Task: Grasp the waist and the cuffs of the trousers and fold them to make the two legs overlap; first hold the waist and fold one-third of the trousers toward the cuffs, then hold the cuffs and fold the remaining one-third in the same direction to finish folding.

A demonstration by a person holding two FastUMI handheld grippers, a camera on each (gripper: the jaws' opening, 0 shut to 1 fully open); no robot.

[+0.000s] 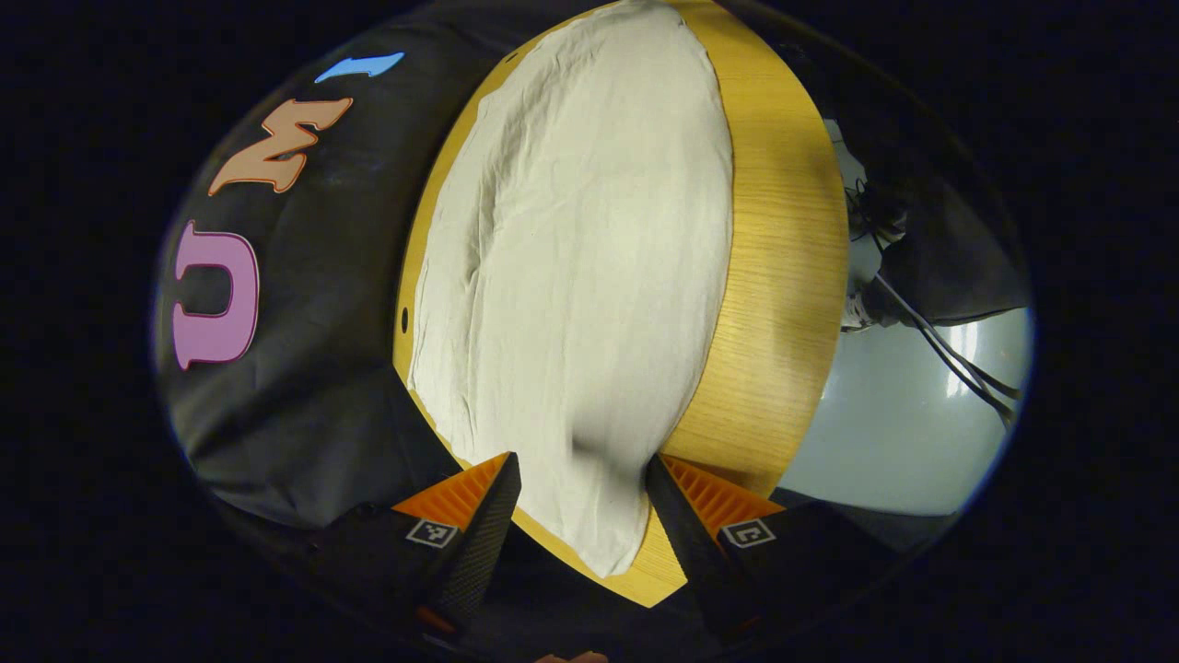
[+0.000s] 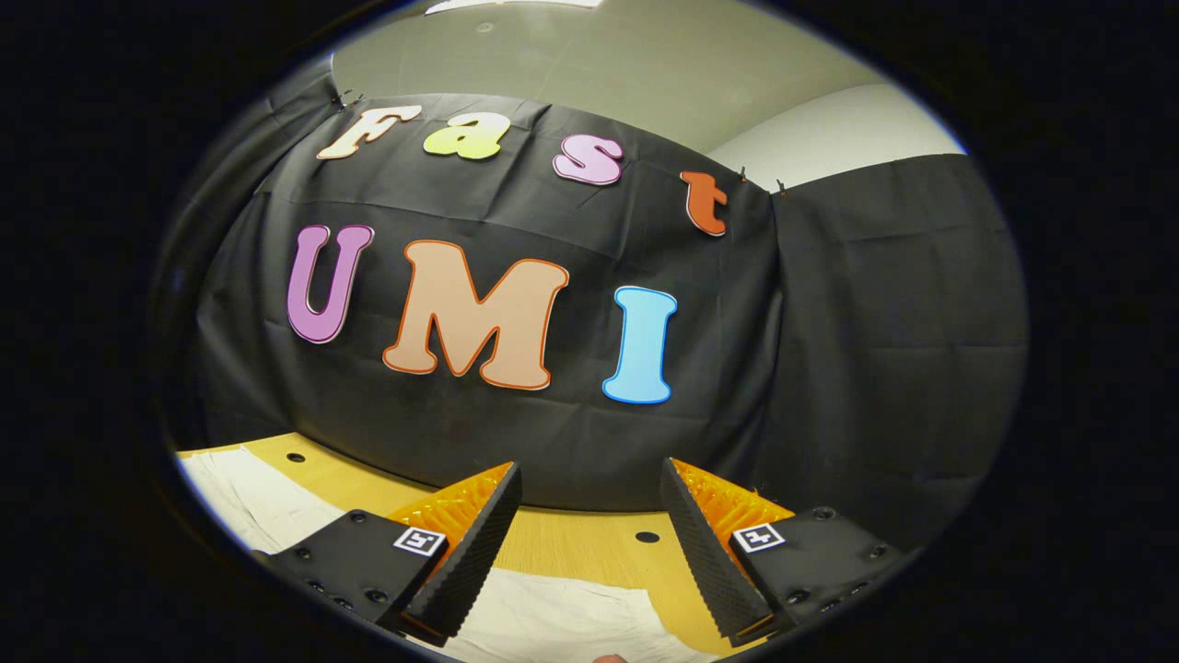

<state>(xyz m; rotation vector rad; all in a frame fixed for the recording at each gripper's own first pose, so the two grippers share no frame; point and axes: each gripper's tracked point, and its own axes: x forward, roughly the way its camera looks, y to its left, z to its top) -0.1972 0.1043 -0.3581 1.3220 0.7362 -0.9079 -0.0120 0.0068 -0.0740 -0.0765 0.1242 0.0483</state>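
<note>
Two fingers of the left gripper are standing spread at the bottom of the left gripper view, pinching nothing, with the pale trousers lying between and beyond them, filling the centre. The wooden table is showing along the right. Cables are trailing over the grey floor at the right. In the right gripper view, the right gripper is likewise hanging spread, trousers at the bottom edge.

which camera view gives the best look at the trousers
The left gripper view: the trousers stretch along the wooden table. The right gripper view catches pale edges low down.
</note>
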